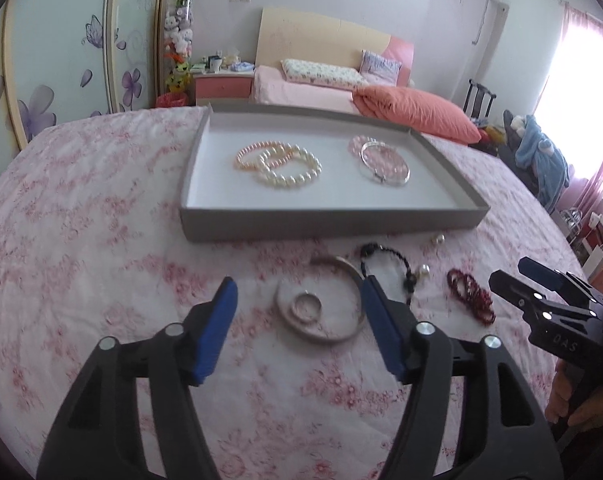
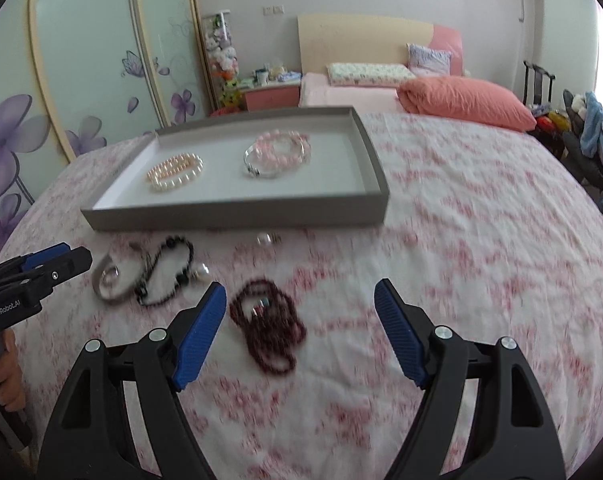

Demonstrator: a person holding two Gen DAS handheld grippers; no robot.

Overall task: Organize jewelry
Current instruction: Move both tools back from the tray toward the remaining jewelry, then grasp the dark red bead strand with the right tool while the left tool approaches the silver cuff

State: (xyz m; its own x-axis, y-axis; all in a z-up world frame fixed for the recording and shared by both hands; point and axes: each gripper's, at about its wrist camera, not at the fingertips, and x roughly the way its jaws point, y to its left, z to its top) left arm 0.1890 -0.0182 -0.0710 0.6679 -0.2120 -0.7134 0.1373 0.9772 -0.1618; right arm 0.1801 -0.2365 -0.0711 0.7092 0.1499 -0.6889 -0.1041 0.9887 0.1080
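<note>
A shallow grey tray (image 1: 333,222) sits on the pink floral bedspread and holds two pearl bracelets (image 1: 287,166), a pink bead bracelet and a silver bangle (image 1: 385,162). In front of the tray lie a pale wide bangle (image 1: 291,318) with a small ring (image 1: 307,304) on it, a thin silver bangle (image 1: 343,336), a black beaded bracelet (image 1: 385,252) and a dark red bead strand (image 2: 267,324). My left gripper (image 1: 299,286) hovers open over the bangles, touching nothing. My right gripper (image 2: 300,286) stands open just right of the red strand, empty.
Two loose pearl pieces (image 2: 202,269) (image 2: 264,239) lie between the tray and the bracelets. Each gripper shows in the other's view: the right gripper (image 1: 509,272), the left gripper (image 2: 75,252). A person's hand holds each handle. A bed with an orange pillow (image 1: 417,110) is behind.
</note>
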